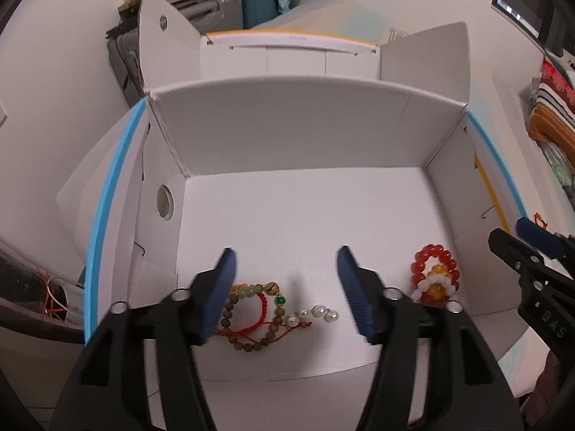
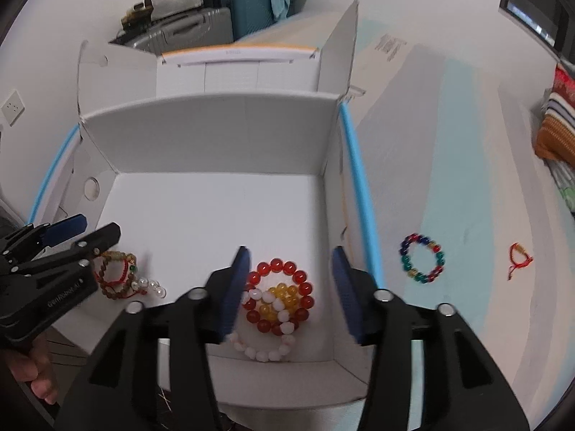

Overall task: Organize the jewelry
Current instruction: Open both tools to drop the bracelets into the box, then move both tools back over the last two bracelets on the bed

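While both grippers hover above it with nothing between their blue pads, the open white cardboard box (image 1: pixel 305 215) takes up most of both views, its flaps raised and a blue stripe along each outer side. It sits on a pale surface with light blue bands (image 2: pixel 467 179), possibly a worktop. The left gripper (image 1: pixel 285 294) is spread wide over the box's near left floor, and the right gripper (image 2: pixel 289 287) is equally spread over the near right. Below the right gripper lies a red bead bracelet (image 2: pixel 284 292) overlapping a yellow bead bracelet (image 2: pixel 284 296) and a white bead bracelet (image 2: pixel 266 350). Under the left gripper lies a brown wooden bead bracelet (image 1: pixel 251 323) tangled with a red cord (image 1: pixel 264 314), touching a short string of pearls (image 1: pixel 314 314). Outside the box, on the pale surface to its right, lie a multicoloured bead bracelet (image 2: pixel 422 258) and, well apart, a small red string bracelet (image 2: pixel 519 260).
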